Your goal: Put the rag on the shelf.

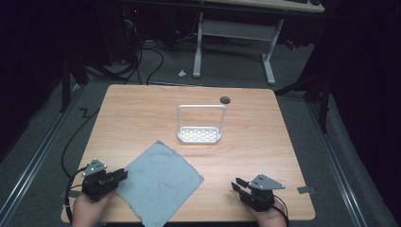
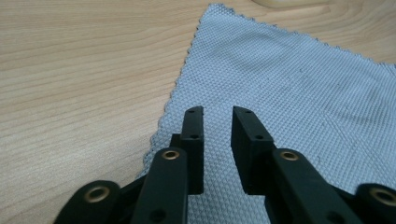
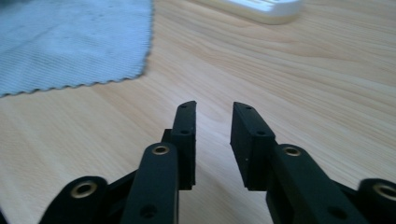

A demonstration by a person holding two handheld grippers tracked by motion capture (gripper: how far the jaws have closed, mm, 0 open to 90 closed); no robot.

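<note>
I see the wooden bench (image 1: 142, 118) from the high view with three items on it. At centre frame stands a small white rack (image 1: 200, 135): a perforated tray base with a tall rectangular loop handle rising from it; I can see nothing lying in the tray. Just above and right of it is a dark round hole (image 1: 225, 100) in the bench top. In the lower left of centre lies a grey cloth (image 1: 158, 182), flat, turned like a diamond, its bottom corner reaching the near bench edge. The left gripper (image 1: 119, 176) sits in the lower left of the frame, held in a hand (image 1: 90, 208), its fingers over the cloth's left edge. In the left gripper view the fingers (image 2: 194, 140) stand slightly apart with a narrow gap, nothing between them, above the cloth's waffle weave; I cannot tell if they touch it. The right gripper (image 1: 238, 184) is at lower right, over bare wood, well apart from the cloth and rack. In the right gripper view its fingers (image 3: 187, 140) are also slightly apart and hold nothing; the cloth shows at upper left and the rack's base at the top edge.
</note>
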